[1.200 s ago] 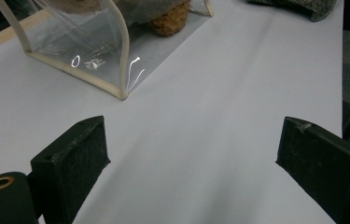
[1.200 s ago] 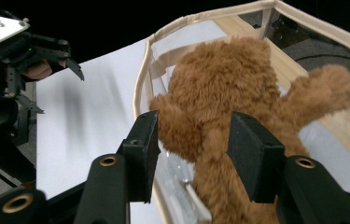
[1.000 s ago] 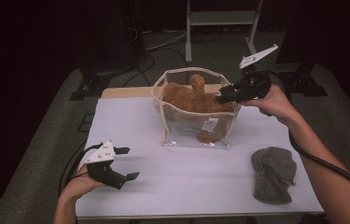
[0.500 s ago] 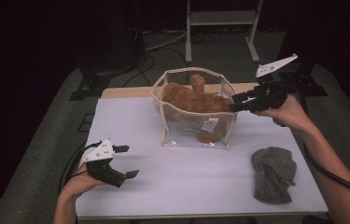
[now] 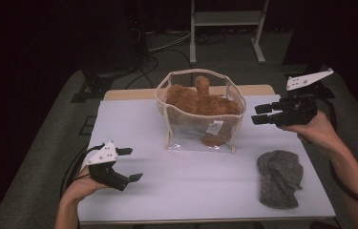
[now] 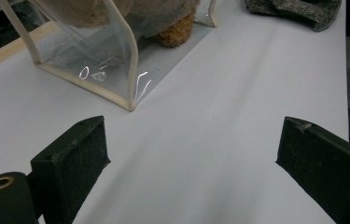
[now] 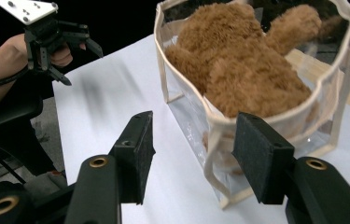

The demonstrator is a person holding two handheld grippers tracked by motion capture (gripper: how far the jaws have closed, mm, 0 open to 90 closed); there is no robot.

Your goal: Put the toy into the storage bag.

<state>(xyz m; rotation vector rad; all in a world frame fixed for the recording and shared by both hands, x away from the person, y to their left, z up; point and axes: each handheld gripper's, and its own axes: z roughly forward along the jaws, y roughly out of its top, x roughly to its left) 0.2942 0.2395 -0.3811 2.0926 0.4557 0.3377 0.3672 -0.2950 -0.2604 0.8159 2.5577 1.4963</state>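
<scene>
A clear plastic bag point(image 5: 200, 136) with cream trim stands upright at the table's back middle, with a brown plush toy point(image 5: 195, 101) inside it. My right gripper point(image 5: 257, 115) hovers just right of the bag, apart from it and pointing at it. Its jaws have just been opening and nothing is between them. In the right gripper view the bag's near corner point(image 7: 212, 154) and the plush toy point(image 7: 242, 60) lie ahead of my right gripper point(image 7: 196, 128). My left gripper point(image 5: 134, 164) rests open at the front left, its jaws wide apart over bare table point(image 6: 193, 140).
A crumpled grey knit cloth point(image 5: 279, 177) lies at the front right of the white table point(image 5: 191, 191). A wooden strip point(image 5: 133, 94) runs along the far edge. A metal stand point(image 5: 226, 28) and cables sit on the floor behind.
My right gripper has drawn back from the bag's rim to the right and slightly down, with its jaws a little wider. The left gripper has stayed put.
</scene>
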